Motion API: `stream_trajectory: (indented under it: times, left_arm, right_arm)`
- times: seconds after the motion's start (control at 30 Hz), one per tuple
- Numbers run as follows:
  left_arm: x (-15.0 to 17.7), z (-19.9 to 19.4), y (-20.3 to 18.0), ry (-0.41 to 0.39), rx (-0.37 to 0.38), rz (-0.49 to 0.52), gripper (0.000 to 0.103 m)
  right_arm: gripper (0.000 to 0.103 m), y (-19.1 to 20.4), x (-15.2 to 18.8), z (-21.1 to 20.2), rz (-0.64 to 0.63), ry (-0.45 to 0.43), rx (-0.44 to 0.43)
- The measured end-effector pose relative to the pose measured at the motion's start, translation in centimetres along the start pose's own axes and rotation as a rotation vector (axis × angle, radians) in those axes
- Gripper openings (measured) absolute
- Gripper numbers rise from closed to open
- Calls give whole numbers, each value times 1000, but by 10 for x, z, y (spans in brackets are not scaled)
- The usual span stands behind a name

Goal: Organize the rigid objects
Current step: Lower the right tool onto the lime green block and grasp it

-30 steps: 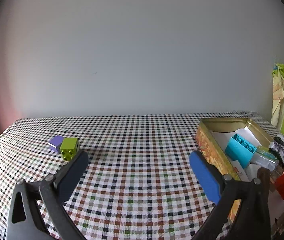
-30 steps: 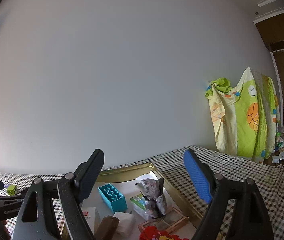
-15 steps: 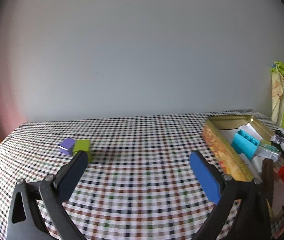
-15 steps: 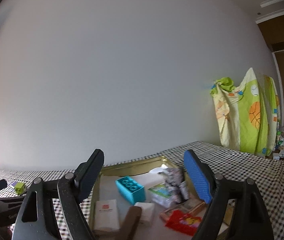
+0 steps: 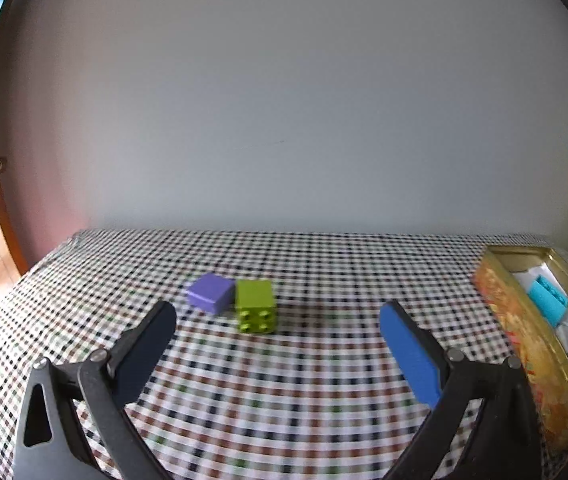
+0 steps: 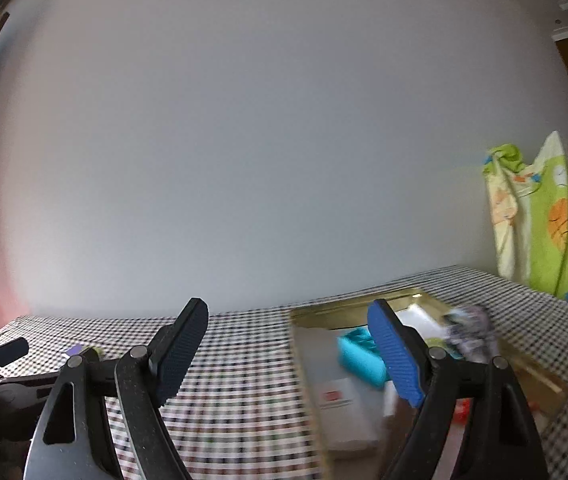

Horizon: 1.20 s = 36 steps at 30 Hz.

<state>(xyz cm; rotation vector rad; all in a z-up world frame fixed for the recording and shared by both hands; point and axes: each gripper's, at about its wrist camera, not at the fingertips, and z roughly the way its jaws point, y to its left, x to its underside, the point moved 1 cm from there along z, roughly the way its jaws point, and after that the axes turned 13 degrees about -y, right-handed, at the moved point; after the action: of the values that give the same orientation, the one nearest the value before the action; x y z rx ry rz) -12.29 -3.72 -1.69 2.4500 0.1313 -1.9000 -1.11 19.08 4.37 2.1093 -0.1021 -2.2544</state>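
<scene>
Left wrist view: my left tool [image 5: 278,314] hangs above the checked worktop [image 5: 303,380], its jaws spread wide and holding nothing. Taking the gold tin [image 5: 523,340] as my landmark, the green studded block [image 5: 255,310] and the purple block [image 5: 210,292] sit well apart from it, out on the worktop on its left. The two blocks touch side by side, the purple one on the far side from the tin. Both lie just ahead of my left tool, between its fingertips in line of sight, untouched.

Inside the tin I note a turquoise brick [image 5: 548,300], white paper and a red item at the near end, partly cut off by the frame edge.

Right wrist view: my right tool [image 6: 287,318] is likewise released, jaws wide, nothing between them. It hovers over the tin's [image 6: 335,312] left rim. The turquoise brick [image 6: 359,354] lies within the tin, a white card beside it. The contents are blurred here. A yellow-green cloth [image 6: 543,220] hangs beyond the tin, against the wall.
</scene>
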Motion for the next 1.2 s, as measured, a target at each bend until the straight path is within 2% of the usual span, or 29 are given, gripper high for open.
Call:
stream_trajectory:
  times: [0.2, 0.63, 0.8, 1.03, 1.2]
  left_arm:
    - [0, 13, 22, 26, -37, -27, 103]
    - [0, 37, 65, 52, -168, 89, 103]
    - [-2, 50, 96, 108, -215, 47, 103]
    - [0, 70, 129, 130, -285, 44, 103]
    - [1, 80, 147, 166, -294, 15, 103]
  right_arm:
    - [84, 29, 7, 15, 9, 42, -47]
    - [84, 73, 26, 55, 74, 166, -116]
    - [84, 94, 34, 66, 83, 214, -154]
    - [84, 137, 54, 101, 62, 371, -245]
    - [84, 168, 73, 122, 47, 519, -305]
